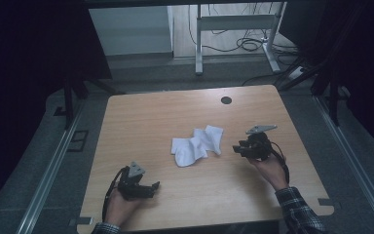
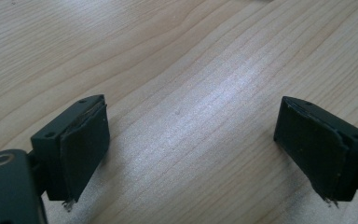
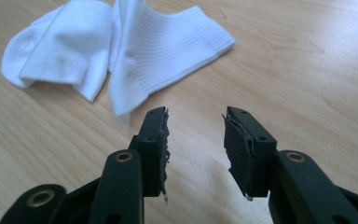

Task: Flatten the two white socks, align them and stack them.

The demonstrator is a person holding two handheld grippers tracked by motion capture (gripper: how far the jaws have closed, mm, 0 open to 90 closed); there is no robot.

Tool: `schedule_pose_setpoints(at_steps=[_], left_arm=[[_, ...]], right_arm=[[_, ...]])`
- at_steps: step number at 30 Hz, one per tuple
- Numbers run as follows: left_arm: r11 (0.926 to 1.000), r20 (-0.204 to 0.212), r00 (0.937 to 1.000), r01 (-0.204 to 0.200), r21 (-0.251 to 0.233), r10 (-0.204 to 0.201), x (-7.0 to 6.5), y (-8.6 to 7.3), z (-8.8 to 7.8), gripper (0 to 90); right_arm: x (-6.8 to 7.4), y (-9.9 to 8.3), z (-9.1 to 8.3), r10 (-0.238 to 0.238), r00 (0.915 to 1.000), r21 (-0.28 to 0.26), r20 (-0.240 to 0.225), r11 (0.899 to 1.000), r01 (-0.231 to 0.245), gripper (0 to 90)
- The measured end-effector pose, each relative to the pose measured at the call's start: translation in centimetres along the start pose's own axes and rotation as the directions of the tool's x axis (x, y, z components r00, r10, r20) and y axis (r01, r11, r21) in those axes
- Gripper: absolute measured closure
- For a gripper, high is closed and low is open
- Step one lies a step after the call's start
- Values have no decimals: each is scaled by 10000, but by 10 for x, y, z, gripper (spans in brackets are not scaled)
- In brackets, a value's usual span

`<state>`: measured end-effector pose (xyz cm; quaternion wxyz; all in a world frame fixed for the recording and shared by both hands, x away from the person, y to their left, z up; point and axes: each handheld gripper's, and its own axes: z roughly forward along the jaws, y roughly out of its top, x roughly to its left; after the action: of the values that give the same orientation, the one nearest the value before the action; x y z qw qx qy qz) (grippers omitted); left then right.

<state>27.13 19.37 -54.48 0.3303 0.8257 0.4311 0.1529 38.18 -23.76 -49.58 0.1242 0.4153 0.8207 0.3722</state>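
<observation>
A pair of white socks lies crumpled near the middle of the wooden table. In the right gripper view the socks sit just beyond the jaw tips, their ribbed cuffs toward me. My right gripper rests a short way right of the socks, pointing at them; seen from its own camera, the right gripper is open with nothing between its pads. My left gripper is near the front left of the table, apart from the socks. Its own view shows the left gripper wide open over bare wood.
A dark round hole sits in the tabletop near the far edge. Beyond the table stand a white desk frame and loose cables on the floor. Metal rails run along both sides.
</observation>
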Motion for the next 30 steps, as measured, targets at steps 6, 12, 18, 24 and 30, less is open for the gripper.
schedule_pose_setpoints(at_steps=[6,12,18,24,30], left_arm=[[10000,1,10000,3,-18,-3,0,0,0,104],[10000,2,10000,4,-19,-4,0,0,0,104],[10000,2,10000,5,-21,-5,0,0,0,104],[10000,3,10000,3,-19,-3,0,0,0,104],[10000,3,10000,2,-17,-2,0,0,0,104]], right_arm=[[0,15,7,-59,9998,-26,175,10000,60,635],[2,26,17,-60,9996,-45,266,10000,61,656],[4,34,27,-361,9978,-125,564,9992,369,646],[2,41,38,-319,9974,-120,645,9994,327,641],[5,44,55,-301,9984,6,488,9995,301,627]])
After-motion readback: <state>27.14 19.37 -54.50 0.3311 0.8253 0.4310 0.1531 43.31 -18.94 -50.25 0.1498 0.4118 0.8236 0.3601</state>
